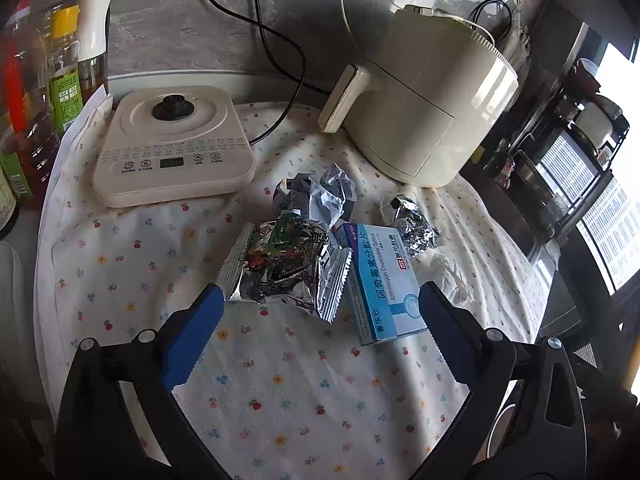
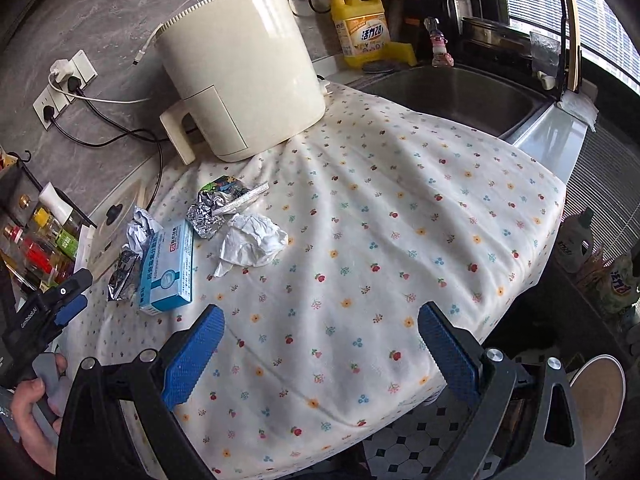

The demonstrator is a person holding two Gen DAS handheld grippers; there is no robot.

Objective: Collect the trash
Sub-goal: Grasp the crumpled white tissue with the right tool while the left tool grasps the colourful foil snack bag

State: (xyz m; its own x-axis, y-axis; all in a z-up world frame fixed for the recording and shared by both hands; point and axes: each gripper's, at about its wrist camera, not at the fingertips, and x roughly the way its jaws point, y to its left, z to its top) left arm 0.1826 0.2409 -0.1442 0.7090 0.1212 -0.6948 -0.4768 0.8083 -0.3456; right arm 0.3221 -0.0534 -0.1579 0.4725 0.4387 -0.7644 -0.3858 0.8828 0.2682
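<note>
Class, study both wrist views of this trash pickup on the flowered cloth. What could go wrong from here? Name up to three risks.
1. The open left gripper faces both the foil wrapper and the blue medicine box, which touch; closing might catch both or push one away.
2. The loose flowered cloth could snag and bunch under the fingers.
3. The crumpled tissue is light and might slip from the right gripper.

A cloth (image 2: 400,208) covers the counter. The air fryer (image 2: 240,68) stands on it at the back, and the sink (image 2: 452,92) is to its right. In front of the fryer lies the trash in a bunch: a foil wrapper (image 1: 280,264), a medicine box (image 1: 384,284) just right of it, a tissue (image 2: 252,244) right of the box. A kettle base (image 1: 172,144) sits to the left, with bottles (image 1: 64,80) left of it.
</note>
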